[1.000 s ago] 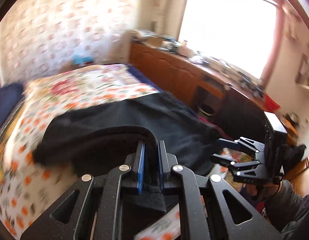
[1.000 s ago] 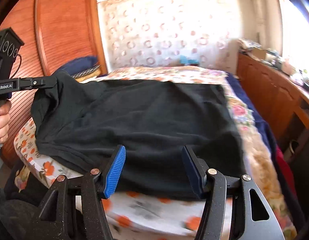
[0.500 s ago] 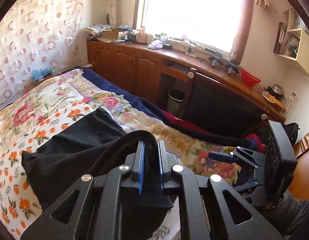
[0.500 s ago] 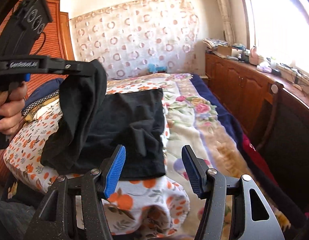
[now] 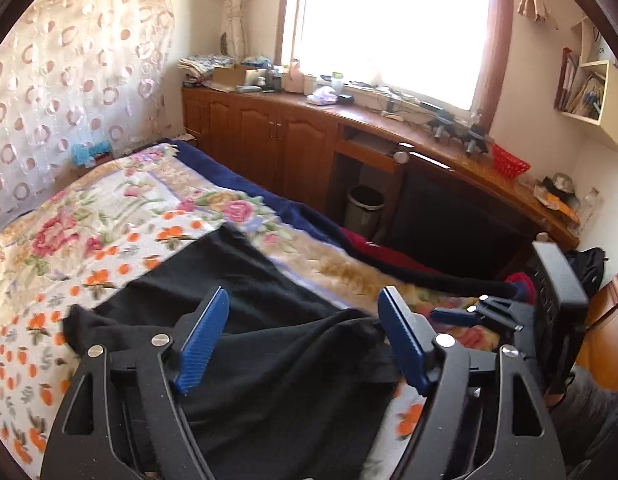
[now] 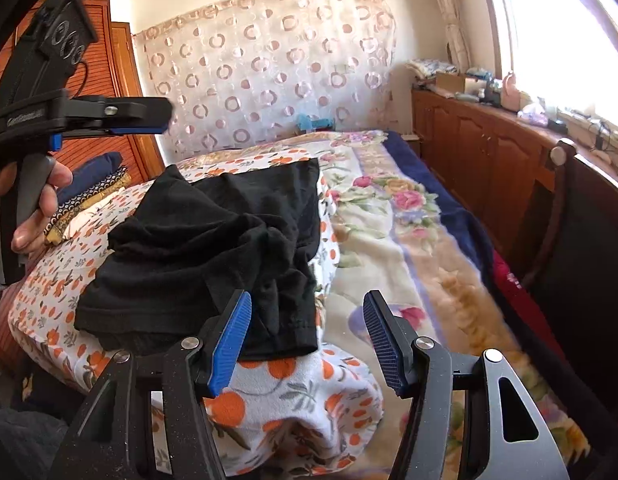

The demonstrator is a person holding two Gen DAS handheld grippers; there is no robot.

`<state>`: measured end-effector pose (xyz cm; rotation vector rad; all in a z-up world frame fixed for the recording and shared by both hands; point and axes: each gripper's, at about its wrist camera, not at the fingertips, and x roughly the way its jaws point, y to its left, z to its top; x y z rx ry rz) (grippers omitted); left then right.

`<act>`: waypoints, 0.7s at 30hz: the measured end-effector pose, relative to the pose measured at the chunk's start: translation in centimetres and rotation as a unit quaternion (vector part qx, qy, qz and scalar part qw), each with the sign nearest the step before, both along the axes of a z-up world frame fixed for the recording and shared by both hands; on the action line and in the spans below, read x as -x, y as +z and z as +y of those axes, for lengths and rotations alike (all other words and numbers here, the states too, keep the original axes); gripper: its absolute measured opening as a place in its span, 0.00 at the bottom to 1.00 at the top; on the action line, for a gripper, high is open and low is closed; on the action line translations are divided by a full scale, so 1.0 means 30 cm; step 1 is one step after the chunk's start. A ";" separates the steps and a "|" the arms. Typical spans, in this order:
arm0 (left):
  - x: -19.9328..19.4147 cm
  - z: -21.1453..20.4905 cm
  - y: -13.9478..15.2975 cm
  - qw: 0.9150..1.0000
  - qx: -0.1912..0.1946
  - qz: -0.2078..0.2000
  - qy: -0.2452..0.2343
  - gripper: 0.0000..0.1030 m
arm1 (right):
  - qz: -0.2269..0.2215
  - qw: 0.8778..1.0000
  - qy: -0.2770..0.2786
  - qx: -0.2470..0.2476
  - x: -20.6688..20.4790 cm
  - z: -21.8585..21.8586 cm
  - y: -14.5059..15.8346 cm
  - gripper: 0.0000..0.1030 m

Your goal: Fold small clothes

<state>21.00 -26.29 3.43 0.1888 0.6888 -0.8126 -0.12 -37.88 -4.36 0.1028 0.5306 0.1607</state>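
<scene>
Left tool [image 5: 305, 344] spread wide, empty, above black garment [image 5: 269, 360]

A bed [image 6: 429, 240] carried everything, spread with a cream blanket [image 5: 149, 200] patterned in pink flowers and edged in dark blue. Over its near corner lay a white cloth [image 6: 289, 392] printed with oranges, and on that cloth rested a black garment [image 6: 213, 248], rumpled and partly doubled over itself. Folded dark blue and patterned fabrics [image 6: 97, 188] were stacked at the bed's far left side.
</scene>
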 end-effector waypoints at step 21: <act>-0.207 0.584 -0.215 0.991 -0.045 -0.001 0.129 0.76 | 0.017 0.992 0.118 0.039 -0.326 0.354 0.122 0.59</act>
